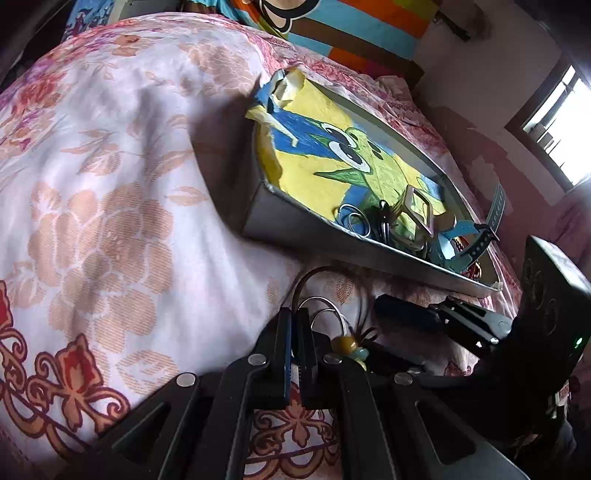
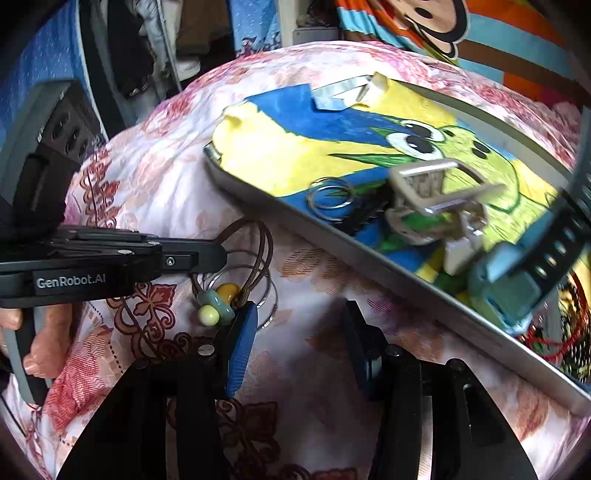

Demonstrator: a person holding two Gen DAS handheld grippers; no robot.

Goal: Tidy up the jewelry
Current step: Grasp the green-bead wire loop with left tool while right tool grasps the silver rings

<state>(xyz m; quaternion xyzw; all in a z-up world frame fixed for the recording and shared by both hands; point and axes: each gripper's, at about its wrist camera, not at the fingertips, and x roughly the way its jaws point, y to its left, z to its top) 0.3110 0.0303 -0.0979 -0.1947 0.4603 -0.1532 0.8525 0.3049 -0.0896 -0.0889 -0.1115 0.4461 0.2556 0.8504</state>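
A brown cord bracelet with green and yellow beads lies on the floral bedspread, with thin silver hoops beside it. My left gripper is shut on the cord; it also shows in the right wrist view. The beads show in the left wrist view. My right gripper is open, its left finger touching the beads, and shows in the left wrist view. A metal tray lined with a frog drawing holds silver rings, a beige hair clip and a blue watch.
The tray lies tilted on the bedspread just beyond both grippers. A striped cartoon pillow lies behind it. A window is at the right. Red threaded items sit at the tray's right end.
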